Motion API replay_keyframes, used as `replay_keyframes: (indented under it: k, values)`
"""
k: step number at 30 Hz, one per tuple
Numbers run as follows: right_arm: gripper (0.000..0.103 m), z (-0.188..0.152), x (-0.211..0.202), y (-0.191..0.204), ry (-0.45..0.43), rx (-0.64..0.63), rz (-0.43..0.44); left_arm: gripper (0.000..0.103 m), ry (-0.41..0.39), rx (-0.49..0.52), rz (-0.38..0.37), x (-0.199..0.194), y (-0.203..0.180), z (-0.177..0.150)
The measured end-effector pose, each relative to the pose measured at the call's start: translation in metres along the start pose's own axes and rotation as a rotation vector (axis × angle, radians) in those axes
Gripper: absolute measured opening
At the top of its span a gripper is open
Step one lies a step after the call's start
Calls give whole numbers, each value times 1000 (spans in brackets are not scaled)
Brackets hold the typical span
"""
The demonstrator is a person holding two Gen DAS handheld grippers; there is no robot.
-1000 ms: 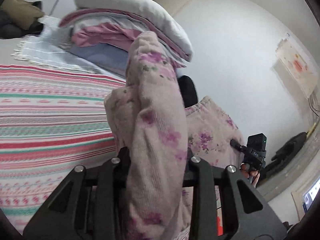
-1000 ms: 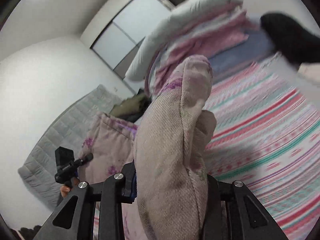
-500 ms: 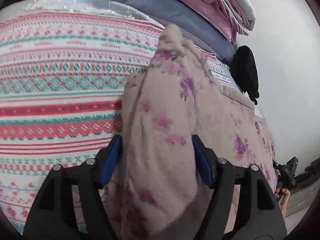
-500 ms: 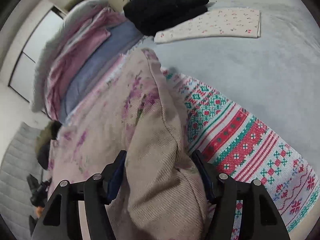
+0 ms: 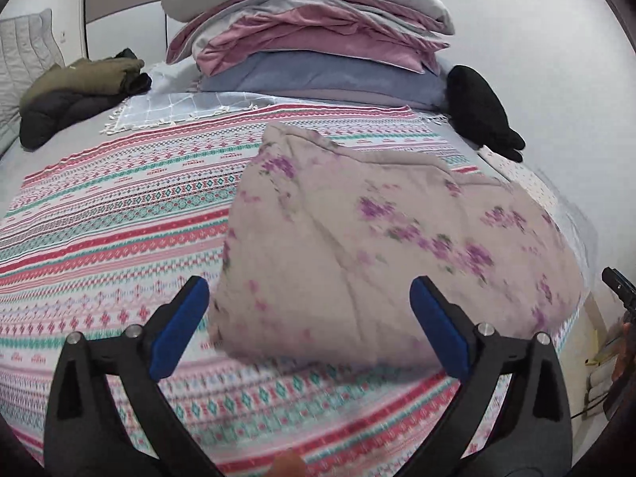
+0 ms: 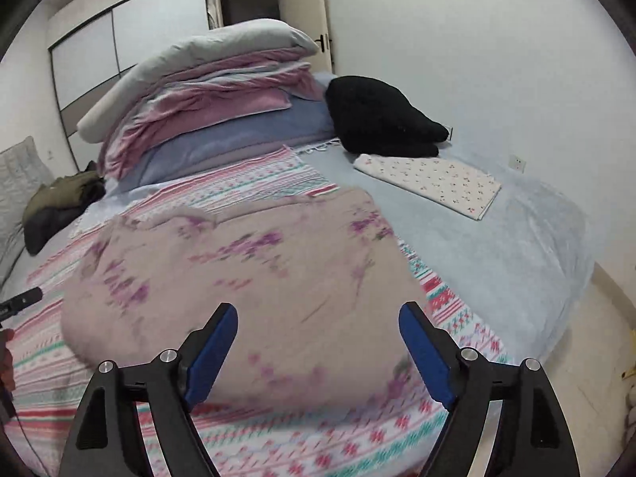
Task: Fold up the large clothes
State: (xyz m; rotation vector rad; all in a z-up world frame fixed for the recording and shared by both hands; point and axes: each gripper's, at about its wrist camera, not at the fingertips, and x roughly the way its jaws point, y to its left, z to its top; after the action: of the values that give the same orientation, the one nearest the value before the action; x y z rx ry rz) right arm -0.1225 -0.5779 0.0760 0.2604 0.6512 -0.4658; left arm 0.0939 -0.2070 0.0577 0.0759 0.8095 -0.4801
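A beige garment with purple flowers lies in a blurred, billowing heap on the striped pink and green blanket, seen also in the right wrist view as the floral garment. My left gripper has its blue pads wide apart and its jaws are still opening, the cloth just beyond them and touching neither pad. The right gripper is also opening, its pads clear of the garment's near edge. The blanket shows beside the heap.
A tall stack of folded bedding stands at the head of the bed. Black clothing and a folded white dotted cloth lie at the right on the grey sheet. Dark olive clothes sit far left. A person's hand shows at the edge.
Both grippers let go of the floral garment and opened wide. The garment dropped from a raised bunch in the jaws onto the blanket, and both cameras tipped down toward the bed.
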Motion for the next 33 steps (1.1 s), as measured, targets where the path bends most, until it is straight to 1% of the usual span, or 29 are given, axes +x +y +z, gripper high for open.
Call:
replay_keyframes:
  k: [1,2,4,6,7,9,13,16,22,27,33]
  values:
    - [86,-9,-9,8,9,1,-4,102,4,5,17,-5,-5,-5]
    - [86,-11,-8,17,16,2,-8,102,12,9,32,-7,-14,-10]
    - [86,-28,-19,32,33,-5,-24,102,36,15,45,-14,-25,-26]
    - [86,-42,-23,41,35,-12,-49,102,73,19,48,-16,-35,-44]
    - [86,-51,-29,49,32,-17,-78,102,85,20,51,-17,-40,-51]
    - [86,-66,-38,55,31,-22,-116,102,98,35,57,-22,-51,-64]
    - [86,-87,-46,66,69,-11,-137,102,110,81,37,-32,-74,-82]
    - [86,-96,-47,73,102,-30,-153,102,103,106,37,-37,-87,-87]
    - [86,-103,-48,80,105,-64,-169,102,104,121,30,-40,-98,-88]
    - [86,-104,-44,80,114,-56,-160,102,117,119,34,-37,-100,-90]
    - [86,-104,-38,81,124,-65,-152,102,134,127,18,-34,-105,-91]
